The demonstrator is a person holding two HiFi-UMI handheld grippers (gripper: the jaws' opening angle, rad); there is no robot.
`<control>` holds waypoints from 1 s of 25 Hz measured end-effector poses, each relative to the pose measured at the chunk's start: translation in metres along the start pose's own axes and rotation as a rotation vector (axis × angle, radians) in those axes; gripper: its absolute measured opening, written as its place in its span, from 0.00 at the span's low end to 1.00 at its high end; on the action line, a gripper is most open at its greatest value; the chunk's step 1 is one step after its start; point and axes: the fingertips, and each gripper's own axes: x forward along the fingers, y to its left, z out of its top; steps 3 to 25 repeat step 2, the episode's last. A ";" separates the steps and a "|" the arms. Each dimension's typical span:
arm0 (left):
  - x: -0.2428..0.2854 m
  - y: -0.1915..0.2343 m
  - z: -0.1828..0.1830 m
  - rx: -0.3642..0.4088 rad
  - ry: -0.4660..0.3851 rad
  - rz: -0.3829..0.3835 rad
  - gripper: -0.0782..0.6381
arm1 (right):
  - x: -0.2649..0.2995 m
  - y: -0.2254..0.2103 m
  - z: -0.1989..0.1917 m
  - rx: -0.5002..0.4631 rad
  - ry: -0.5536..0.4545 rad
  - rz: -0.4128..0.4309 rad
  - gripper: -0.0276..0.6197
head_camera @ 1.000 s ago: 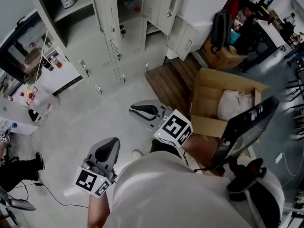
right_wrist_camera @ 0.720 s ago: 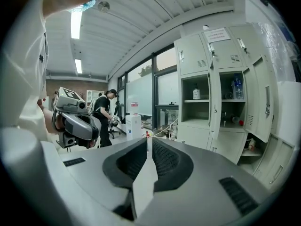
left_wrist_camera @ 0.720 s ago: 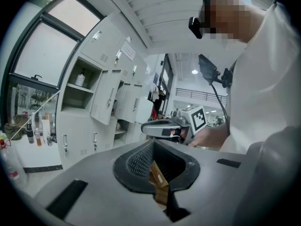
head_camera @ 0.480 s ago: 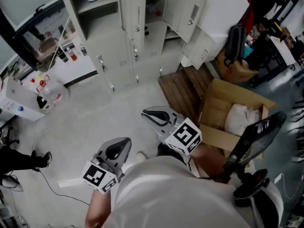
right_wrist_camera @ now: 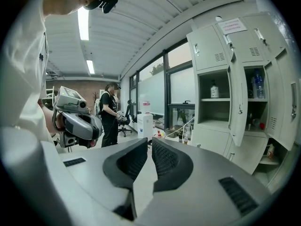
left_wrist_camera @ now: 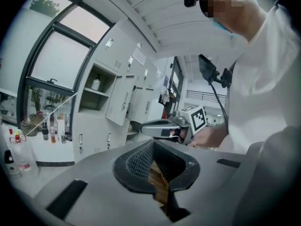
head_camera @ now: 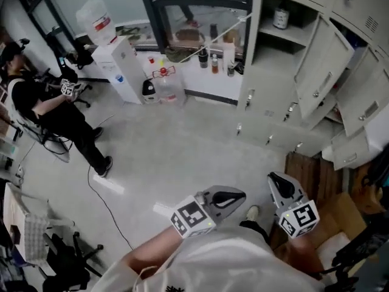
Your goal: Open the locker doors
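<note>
A person in black (head_camera: 42,102) is sitting at the floor's left edge in the head view, and the right gripper view is showing the same person (right_wrist_camera: 109,112) far beyond its jaws. A water dispenser (head_camera: 124,66) is standing near the window wall.

The left gripper (head_camera: 238,194) is hovering over bare floor, well apart from the lockers (head_camera: 316,72). Its own view (left_wrist_camera: 153,142) is showing the jaws clenched tip to tip with nothing gripped, and only that view is catching the wearer's white sleeve.

The right gripper (head_camera: 275,178) is hanging just beside it, over the edge of a wooden pallet (head_camera: 304,169). Its jaws (right_wrist_camera: 151,140) are drawn together to a thin slit, holding nothing.

The lockers are filling the head view's upper right corner, several doors (head_camera: 328,72) already swung open. A bottle (head_camera: 280,16) is standing on 1 shelf. The right gripper view alone is revealing a blue-capped bottle (right_wrist_camera: 257,86) in the neighbouring compartment, behind an open door (right_wrist_camera: 236,102).
</note>
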 end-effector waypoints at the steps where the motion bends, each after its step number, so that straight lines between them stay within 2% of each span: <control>1: 0.003 -0.001 -0.004 -0.001 -0.004 -0.017 0.12 | -0.002 -0.001 -0.005 0.000 0.010 -0.014 0.10; 25: 0.006 -0.001 -0.007 -0.002 -0.008 -0.032 0.12 | -0.003 -0.003 -0.010 -0.001 0.017 -0.026 0.10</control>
